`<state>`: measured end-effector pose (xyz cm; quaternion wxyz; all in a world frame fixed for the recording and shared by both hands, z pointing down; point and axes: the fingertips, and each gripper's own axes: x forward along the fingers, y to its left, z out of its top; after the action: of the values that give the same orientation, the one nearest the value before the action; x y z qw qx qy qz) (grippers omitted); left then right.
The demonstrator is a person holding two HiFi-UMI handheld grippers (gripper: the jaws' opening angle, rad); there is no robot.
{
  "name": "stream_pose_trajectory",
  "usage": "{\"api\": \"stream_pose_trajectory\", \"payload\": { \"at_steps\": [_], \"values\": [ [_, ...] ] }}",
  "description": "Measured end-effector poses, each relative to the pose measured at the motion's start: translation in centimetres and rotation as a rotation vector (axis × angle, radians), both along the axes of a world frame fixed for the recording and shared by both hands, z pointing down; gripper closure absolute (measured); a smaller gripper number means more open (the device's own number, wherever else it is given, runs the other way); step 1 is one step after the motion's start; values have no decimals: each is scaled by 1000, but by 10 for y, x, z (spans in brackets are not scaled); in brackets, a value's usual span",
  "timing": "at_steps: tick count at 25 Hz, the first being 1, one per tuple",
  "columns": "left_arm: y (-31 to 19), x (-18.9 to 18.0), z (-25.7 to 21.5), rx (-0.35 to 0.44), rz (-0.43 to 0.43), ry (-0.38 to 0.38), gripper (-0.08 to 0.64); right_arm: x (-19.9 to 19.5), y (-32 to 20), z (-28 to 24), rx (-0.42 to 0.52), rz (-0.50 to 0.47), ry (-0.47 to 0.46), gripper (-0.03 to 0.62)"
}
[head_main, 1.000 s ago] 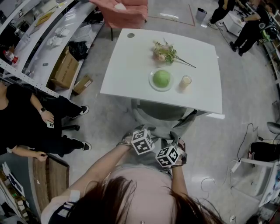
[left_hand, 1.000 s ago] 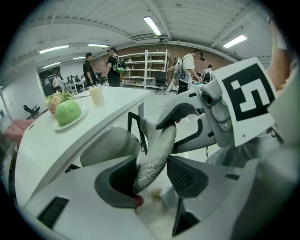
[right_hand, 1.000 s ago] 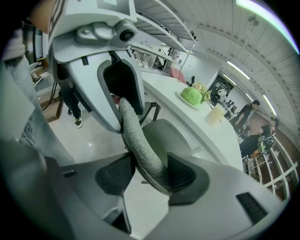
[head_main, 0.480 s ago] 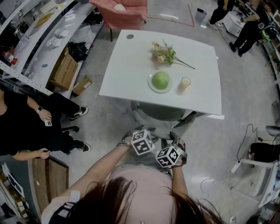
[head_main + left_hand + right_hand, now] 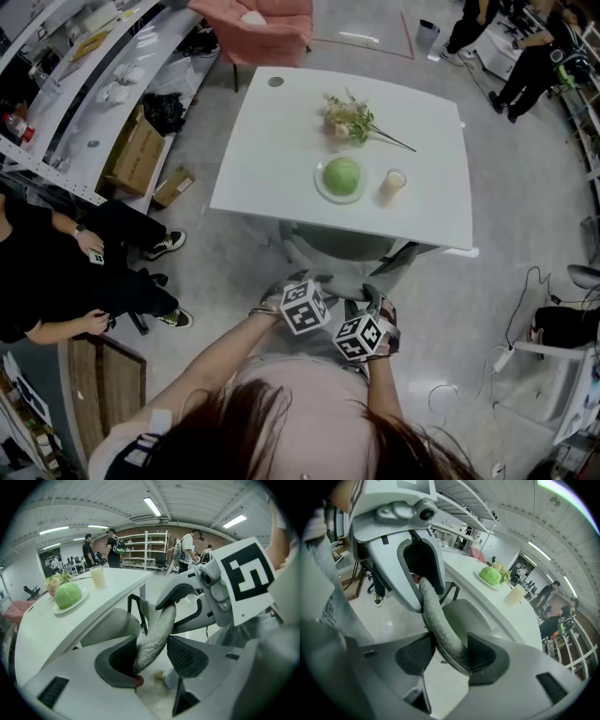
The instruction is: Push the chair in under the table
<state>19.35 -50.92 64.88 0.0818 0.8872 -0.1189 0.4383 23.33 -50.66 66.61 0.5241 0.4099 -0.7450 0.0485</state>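
Observation:
The grey-green chair [image 5: 339,246] stands at the near side of the white table [image 5: 272,159], its seat partly beneath the tabletop. Its fabric back rim [image 5: 157,630] runs between both grippers. My left gripper [image 5: 295,281] is shut on the rim's left part, and the left gripper view shows the fabric pressed between its pads [image 5: 121,660]. On the rim's right part my right gripper [image 5: 375,298] is shut, the grey fabric [image 5: 440,625] caught between its pads [image 5: 480,652]. Each gripper view shows the other gripper just beyond.
On the table are a green cabbage on a plate [image 5: 342,175], a cup [image 5: 395,180] and a flower sprig [image 5: 352,119]. A pink armchair [image 5: 262,23] stands at the far side. A seated person [image 5: 66,272], cardboard boxes [image 5: 139,150] and shelving are on the left; cables [image 5: 525,309] on the right.
The table has slid slightly nearer in the head view and less of the chair seat shows beyond its edge. The seated person on the left shifted their legs.

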Motion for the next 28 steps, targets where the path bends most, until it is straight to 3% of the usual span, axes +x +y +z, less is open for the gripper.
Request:
{"api": "stream_pose_trajectory", "payload": {
  "at_steps": [28],
  "values": [
    [-19,11,-2,-2,-11,-2,353,11,-20,-2,9,-29,8,374]
  ]
}}
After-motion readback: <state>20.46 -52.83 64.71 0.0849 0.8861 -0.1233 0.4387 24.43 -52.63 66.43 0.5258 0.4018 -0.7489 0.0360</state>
